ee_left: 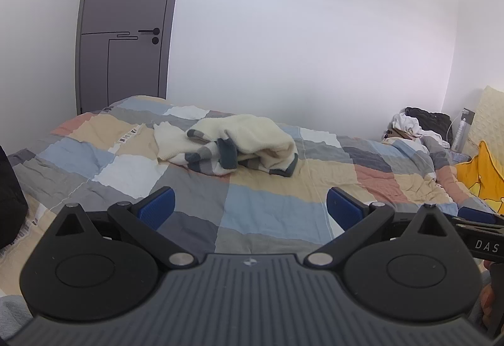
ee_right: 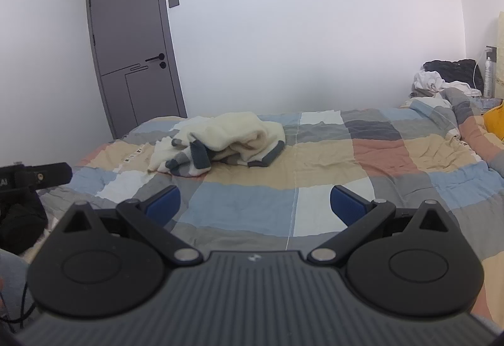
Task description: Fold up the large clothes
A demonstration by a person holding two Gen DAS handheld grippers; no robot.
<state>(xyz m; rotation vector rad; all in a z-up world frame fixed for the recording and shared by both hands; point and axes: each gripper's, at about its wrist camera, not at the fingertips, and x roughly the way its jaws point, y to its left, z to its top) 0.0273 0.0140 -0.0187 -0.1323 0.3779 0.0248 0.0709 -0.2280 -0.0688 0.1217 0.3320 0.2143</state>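
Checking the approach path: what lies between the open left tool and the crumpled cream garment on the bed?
Only bare patchwork quilt lies between the left tool and the cream garment, shown in the left wrist view.

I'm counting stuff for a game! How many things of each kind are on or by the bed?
Cream sweater: 1
Checked quilt: 1
Yellow cushion: 1
Clothes pile: 1
Spray bottle: 1
Open tongs, left and right: 2
Total: 7
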